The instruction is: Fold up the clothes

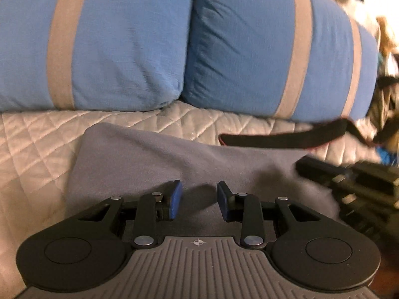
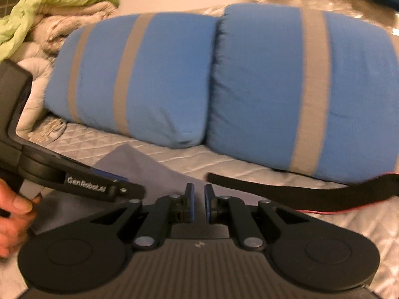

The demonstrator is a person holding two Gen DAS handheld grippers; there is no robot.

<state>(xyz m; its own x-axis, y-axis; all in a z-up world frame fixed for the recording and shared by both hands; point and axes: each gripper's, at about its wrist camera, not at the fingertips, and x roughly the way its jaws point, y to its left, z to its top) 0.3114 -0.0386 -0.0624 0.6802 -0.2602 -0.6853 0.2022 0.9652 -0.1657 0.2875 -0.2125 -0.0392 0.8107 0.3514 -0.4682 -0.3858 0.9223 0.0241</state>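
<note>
With the grey cloth (image 1: pixel 154 159) lying flat on the quilt (image 1: pixel 32 144) before the pillows (image 1: pixel 119 49), left gripper (image 1: pixel 198 200) parted and empty, right gripper (image 2: pixel 198 204) nearly closed, we should pinch edges squarely.

Left gripper (image 1: pixel 198 199): in my left hand, jaws spread wide, blue pads (image 1: pixel 175 200) facing each other across a clear gap, nothing between them. It also shows at the left edge of the right wrist view, angled inward.

Left hand (image 2: pixel 11 214): fingers curled round the left gripper's handle, thumb on top.

Right gripper (image 2: pixel 198 205): jaws nearly closed, only a narrow slit between its blue pads (image 2: pixel 190 204), nothing visibly pinched.
</note>
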